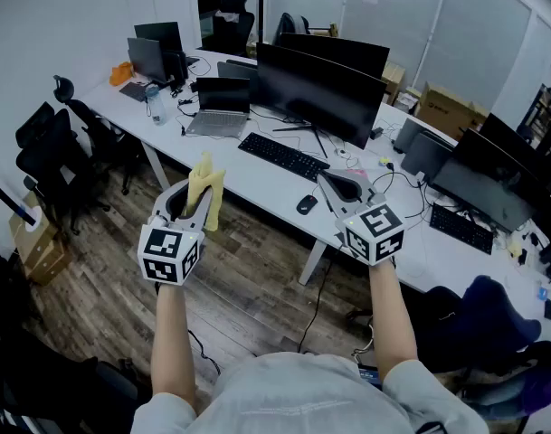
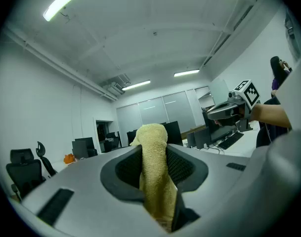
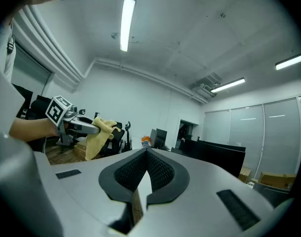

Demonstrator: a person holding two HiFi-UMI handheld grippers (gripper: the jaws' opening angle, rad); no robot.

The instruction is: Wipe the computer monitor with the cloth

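Lower centre: grey left gripper (image 1: 199, 208) clamped on fluffy yellow cloth (image 1: 206, 186); right gripper (image 1: 329, 184) pressed together, empty. Beyond, wide black monitor (image 1: 318, 90) on long white desk (image 1: 230, 165), over wood-plank floor (image 1: 248, 278).

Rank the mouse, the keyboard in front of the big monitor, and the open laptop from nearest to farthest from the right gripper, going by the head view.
1. Mouse, on the desk just left of the right gripper.
2. Keyboard, farther back and left.
3. Laptop, far left along the desk.
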